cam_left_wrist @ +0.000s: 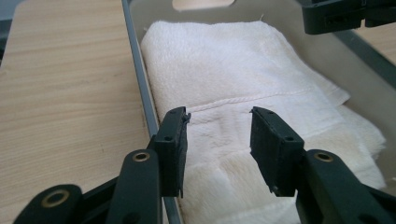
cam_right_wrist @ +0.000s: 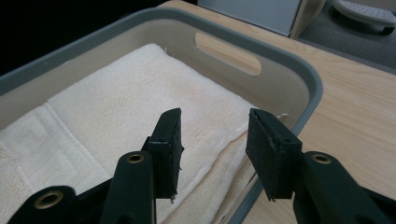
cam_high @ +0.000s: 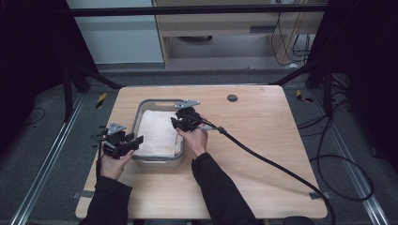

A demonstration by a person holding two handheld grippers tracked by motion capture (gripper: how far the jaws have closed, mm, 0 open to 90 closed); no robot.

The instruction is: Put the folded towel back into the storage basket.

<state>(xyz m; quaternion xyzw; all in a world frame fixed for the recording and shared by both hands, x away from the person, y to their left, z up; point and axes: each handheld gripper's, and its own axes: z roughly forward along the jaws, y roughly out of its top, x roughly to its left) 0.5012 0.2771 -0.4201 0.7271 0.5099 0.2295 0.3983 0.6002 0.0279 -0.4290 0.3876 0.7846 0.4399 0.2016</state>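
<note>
A folded white towel [cam_high: 158, 133] lies inside the grey bin [cam_high: 157, 161] on the bench [cam_high: 263, 154]. Your left tongs [cam_left_wrist: 219, 140] and right tongs [cam_right_wrist: 214, 140] hover over its two sides, each partly open and holding nothing. If you lift away carelessly, a jaw could snag the terry cloth and unfold it.

One grey plastic rectangular tub [cam_high: 141, 112] stands on one light wooden square table [cam_high: 263, 140], and one folded white terry towel [cam_high: 157, 133] lies in it. Two black two-jaw grippers are in hand, a left gripper [cam_high: 136, 140] and a right gripper [cam_high: 176, 123]. One small dark round grommet [cam_high: 232, 98] sits in the tabletop.
</note>
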